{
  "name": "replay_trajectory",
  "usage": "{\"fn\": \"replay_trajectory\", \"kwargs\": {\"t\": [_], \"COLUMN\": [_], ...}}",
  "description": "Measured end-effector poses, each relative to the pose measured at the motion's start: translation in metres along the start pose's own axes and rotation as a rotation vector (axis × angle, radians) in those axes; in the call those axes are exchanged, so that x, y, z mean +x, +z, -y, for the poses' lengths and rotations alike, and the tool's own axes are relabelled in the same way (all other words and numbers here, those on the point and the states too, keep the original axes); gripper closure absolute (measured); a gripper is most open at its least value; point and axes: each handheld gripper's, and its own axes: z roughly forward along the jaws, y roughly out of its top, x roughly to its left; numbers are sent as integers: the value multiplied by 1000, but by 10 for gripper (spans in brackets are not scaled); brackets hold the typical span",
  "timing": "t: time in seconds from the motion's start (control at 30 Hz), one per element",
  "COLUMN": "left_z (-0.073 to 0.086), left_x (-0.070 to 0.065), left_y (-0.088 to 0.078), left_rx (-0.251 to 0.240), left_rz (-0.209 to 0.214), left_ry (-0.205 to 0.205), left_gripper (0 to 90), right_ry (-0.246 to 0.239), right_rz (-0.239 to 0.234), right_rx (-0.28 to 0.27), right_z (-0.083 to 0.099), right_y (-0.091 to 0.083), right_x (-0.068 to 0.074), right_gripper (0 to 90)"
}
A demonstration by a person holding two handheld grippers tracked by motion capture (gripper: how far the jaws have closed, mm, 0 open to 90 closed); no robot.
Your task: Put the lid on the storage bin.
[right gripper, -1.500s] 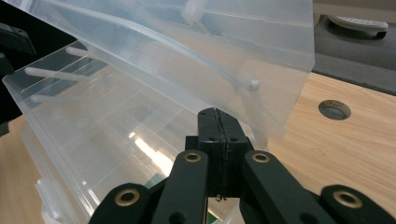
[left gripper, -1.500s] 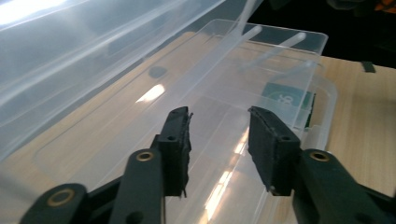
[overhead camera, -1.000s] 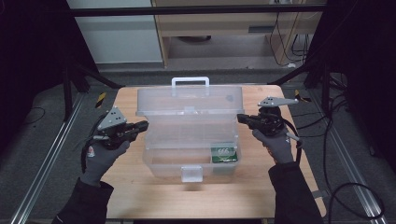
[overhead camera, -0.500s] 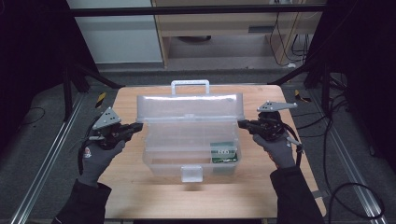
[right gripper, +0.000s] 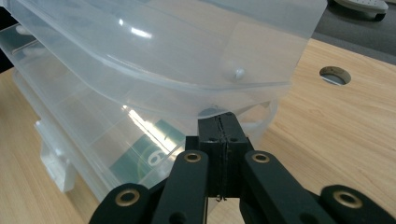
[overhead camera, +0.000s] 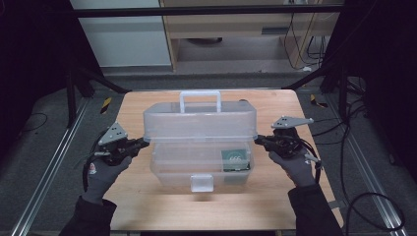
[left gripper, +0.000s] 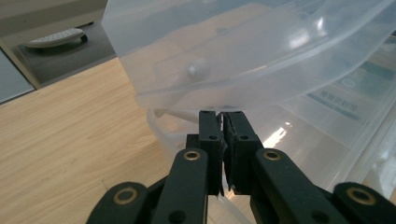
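A clear plastic toolbox stands on the wooden table (overhead camera: 147, 206). Its lid (overhead camera: 200, 120), with a white handle (overhead camera: 200, 98), hangs tilted a little above the base (overhead camera: 196, 167). My left gripper (overhead camera: 142, 142) is shut, its tips under the lid's left rim. My right gripper (overhead camera: 258, 140) is shut under the right rim. In the left gripper view the closed left gripper (left gripper: 222, 116) sits just below the lid's edge (left gripper: 243, 51). The right gripper view has the right gripper (right gripper: 219, 122) tucked beneath the lid (right gripper: 177, 51). A green packet (overhead camera: 236, 160) lies inside the base.
A white latch (overhead camera: 202, 183) hangs on the base's front wall. A round hole (right gripper: 335, 74) is cut in the tabletop past the box. Bare wood lies in front of the box. Metal rails and cables run along both sides of the table.
The lid has come down toward the base, and both hands with their grippers have sunk with it. Both jaws stayed shut.
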Motion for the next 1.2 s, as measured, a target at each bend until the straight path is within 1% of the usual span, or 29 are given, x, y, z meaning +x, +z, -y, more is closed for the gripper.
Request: {"fn": "replay_trajectory", "kwargs": {"t": [0.17, 0.3, 0.33, 0.43, 0.47, 0.63, 0.7, 0.73, 0.77, 0.83, 0.93, 0.97, 1.0, 1.03, 1.07, 1.1, 1.13, 1.17, 1.2], "left_z": [6, 10, 11, 14, 16, 20, 23, 26, 26, 31, 38, 40, 44, 44, 45, 46, 47, 48, 51], "left_x": [-2, -3, -3, -4, -5, -5, -4, -4, -4, -3, -2, -1, 3, 3, 5, 6, 8, 10, 13], "left_y": [1, 4, 5, 5, 5, 7, 8, 11, 11, 15, 20, 21, 22, 22, 22, 22, 22, 22, 22], "left_rx": [17, 38, 41, 50, 54, 67, 78, 92, 92, 115, 156, 161, 149, 149, 159, 165, 167, 167, 168], "left_rz": [-1, -2, -2, -1, -8, -16, -19, -20, -20, -23, -50, -55, -34, -34, -68, -88, -100, -110, -142], "left_ry": [-3, 6, 7, 5, 5, 8, 5, 5, 5, 8, 19, 17, -12, -12, -14, -12, -23, -28, -39], "left_gripper": [854, 850, 849, 847, 843, 833, 834, 834, 835, 836, 838, 838, 831, 826, 826, 814, 795, 795, 790], "right_ry": [-7, -16, -25, -27, -32, -35, -41, -36, -36, -28, -31, -36, -40, -40, -43, -40, -30, -30, -23], "right_rz": [-3, 8, 10, 8, 14, 19, 18, 14, 14, 14, 11, 6, 5, 5, 14, 21, 40, 40, 51], "right_rx": [8, 21, 28, 35, 43, 59, 68, 73, 73, 81, 93, 97, 117, 117, 127, 143, 155, 155, 162], "right_z": [6, 12, 14, 17, 19, 24, 27, 31, 31, 34, 36, 36, 38, 38, 38, 41, 46, 46, 48], "right_y": [-1, -2, -2, -1, -1, -1, -2, -2, -2, -2, 0, 2, 5, 5, 6, 9, 11, 11, 12], "right_x": [2, 4, 5, 6, 6, 8, 10, 9, 9, 8, 8, 8, 9, 9, 9, 8, 3, 3, 1], "right_gripper": [900, 900, 900, 900, 900, 900, 900, 900, 900, 900, 900, 900, 900, 900, 900, 900, 892, 892, 883]}}
